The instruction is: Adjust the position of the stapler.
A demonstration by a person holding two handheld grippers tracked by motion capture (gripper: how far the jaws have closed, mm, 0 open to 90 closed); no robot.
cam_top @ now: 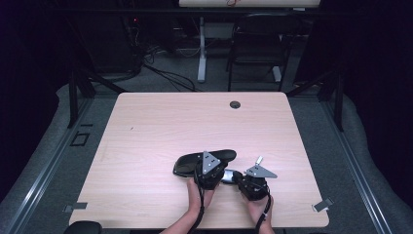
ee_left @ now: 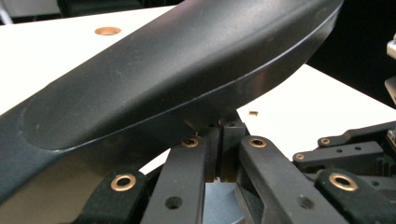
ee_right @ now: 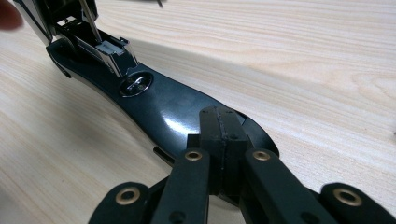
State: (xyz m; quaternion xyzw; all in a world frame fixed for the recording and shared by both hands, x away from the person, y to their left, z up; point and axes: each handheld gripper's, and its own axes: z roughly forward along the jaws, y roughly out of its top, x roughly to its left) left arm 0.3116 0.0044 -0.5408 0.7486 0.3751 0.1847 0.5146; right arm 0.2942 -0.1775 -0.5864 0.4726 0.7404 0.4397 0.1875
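Note:
A black stapler (cam_top: 204,160) lies open on the light wooden table (cam_top: 195,117), near its front edge. In the left gripper view its broad matte top cover (ee_left: 177,70) slants across the picture, raised off the table. My left gripper (ee_left: 223,133) is shut, its tips tucked against the cover's lower edge. The right gripper view shows the glossy base (ee_right: 173,107) running away from me, with the metal staple channel (ee_right: 107,51) hinged up at its far end. My right gripper (ee_right: 222,123) is shut, its tips resting on the base's near end. From above, the left gripper (cam_top: 213,168) and right gripper (cam_top: 241,178) sit side by side.
A round cable hole (cam_top: 235,104) sits near the table's far edge. Behind the table stand a dark chair (cam_top: 258,44) and a white desk leg (cam_top: 201,53), with cables on the floor. Both hands come in over the front edge.

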